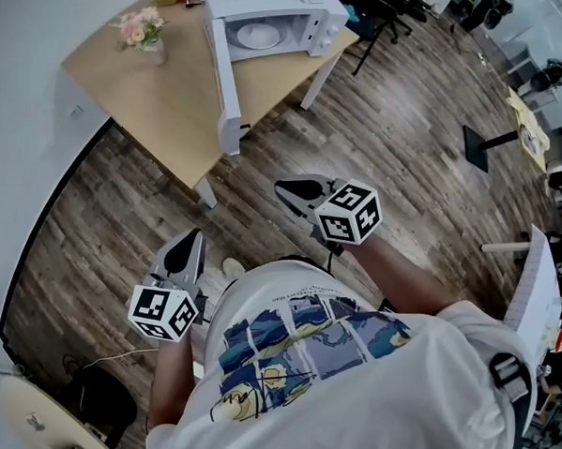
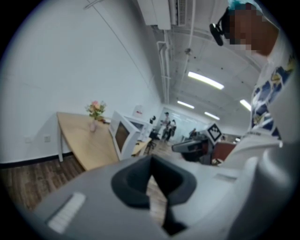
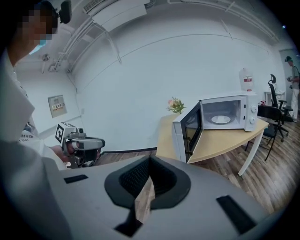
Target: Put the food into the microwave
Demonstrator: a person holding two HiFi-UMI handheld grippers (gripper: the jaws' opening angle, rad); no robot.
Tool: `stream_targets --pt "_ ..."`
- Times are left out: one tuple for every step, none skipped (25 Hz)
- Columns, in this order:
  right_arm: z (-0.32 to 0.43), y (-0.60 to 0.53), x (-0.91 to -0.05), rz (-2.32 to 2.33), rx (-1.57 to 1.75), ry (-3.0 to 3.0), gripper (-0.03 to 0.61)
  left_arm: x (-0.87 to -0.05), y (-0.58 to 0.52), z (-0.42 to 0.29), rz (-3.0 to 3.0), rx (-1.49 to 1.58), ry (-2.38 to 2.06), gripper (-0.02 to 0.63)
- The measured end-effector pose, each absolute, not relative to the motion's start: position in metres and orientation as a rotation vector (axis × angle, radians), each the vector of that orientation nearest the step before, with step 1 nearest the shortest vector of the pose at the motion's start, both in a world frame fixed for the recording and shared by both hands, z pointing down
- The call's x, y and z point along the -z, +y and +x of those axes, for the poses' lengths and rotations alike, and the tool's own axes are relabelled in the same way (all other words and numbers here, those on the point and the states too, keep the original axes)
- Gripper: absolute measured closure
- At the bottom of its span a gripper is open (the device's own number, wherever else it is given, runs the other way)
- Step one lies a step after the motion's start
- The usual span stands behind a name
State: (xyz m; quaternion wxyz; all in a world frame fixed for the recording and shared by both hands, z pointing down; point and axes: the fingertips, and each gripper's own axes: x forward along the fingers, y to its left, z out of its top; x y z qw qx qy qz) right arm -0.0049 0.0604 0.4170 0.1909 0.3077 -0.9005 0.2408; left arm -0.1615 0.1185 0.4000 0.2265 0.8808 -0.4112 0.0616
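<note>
The white microwave [image 1: 284,17] stands on the wooden table [image 1: 162,108] with its door [image 1: 225,81] swung wide open. Inside lies a white plate [image 1: 258,35]; I cannot tell whether food is on it. The right gripper view shows the same microwave [image 3: 229,112] and plate [image 3: 220,119]. My left gripper [image 1: 195,235] and right gripper [image 1: 281,186] hang over the wood floor close to my body, well short of the table. Both are shut with nothing between the jaws. No food item shows elsewhere.
A small vase of flowers [image 1: 144,34] sits near the table's far left corner. A black office chair [image 1: 373,17] stands right of the table and a black floor stand [image 1: 488,142] further right. People stand far off in the left gripper view.
</note>
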Motion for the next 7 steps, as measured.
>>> stream_targets --pt "0.001 0.063 -0.417 0.851 -0.672 -2.534 0.572 -0.403 0.117 -0.152 2.427 -0.186 -1.126 0.606" --pt "0.008 0.066 -0.417 0.840 -0.669 -2.537 0.572 -0.405 0.115 -0.141 2.428 -0.198 -1.118 0.606" --pt "0.017 0.069 -0.418 0.830 -0.666 -2.537 0.572 -0.405 0.113 -0.128 2.430 -0.204 -1.109 0.606" --pt "0.027 0.072 -0.418 0.821 -0.662 -2.535 0.572 -0.405 0.110 -0.113 2.433 -0.203 -1.098 0.606" --pt "0.039 0.075 -0.419 0.815 -0.656 -2.532 0.572 -0.404 0.108 -0.097 2.438 -0.198 -1.084 0.606" --pt "0.051 0.078 -0.419 0.811 -0.649 -2.527 0.572 -0.402 0.105 -0.079 2.444 -0.191 -1.069 0.606" --pt "0.063 0.080 -0.419 0.808 -0.643 -2.523 0.572 -0.400 0.102 -0.061 2.451 -0.183 -1.052 0.606"
